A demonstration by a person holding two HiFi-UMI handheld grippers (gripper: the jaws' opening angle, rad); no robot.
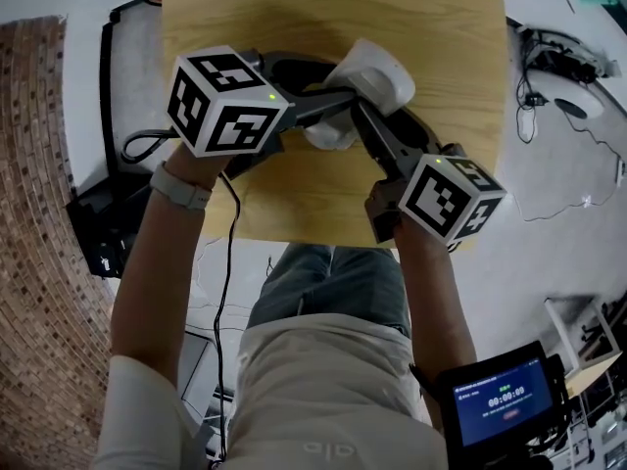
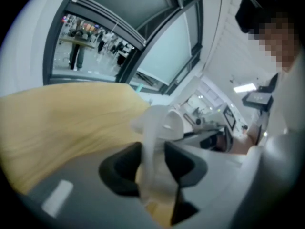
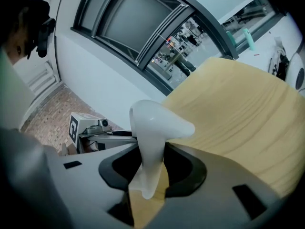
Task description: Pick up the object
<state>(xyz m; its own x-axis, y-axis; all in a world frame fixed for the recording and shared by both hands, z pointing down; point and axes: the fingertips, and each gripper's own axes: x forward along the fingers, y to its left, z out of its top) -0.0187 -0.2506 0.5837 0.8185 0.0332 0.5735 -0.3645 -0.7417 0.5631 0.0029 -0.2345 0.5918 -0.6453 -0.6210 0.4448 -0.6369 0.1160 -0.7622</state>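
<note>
Wooden table [image 1: 441, 27], brick floor [image 1: 39, 213], seemingly large windows [image 3: 128, 27].

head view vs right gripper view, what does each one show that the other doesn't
Only the head view: the person's legs, a watch on the left wrist and a timer screen.
Only the right gripper view: a big window, and the right gripper seen close, its jaws shut on the thin neck of the white object.
Both: the white object, the wooden table and the left gripper reaching in to the object.
</note>
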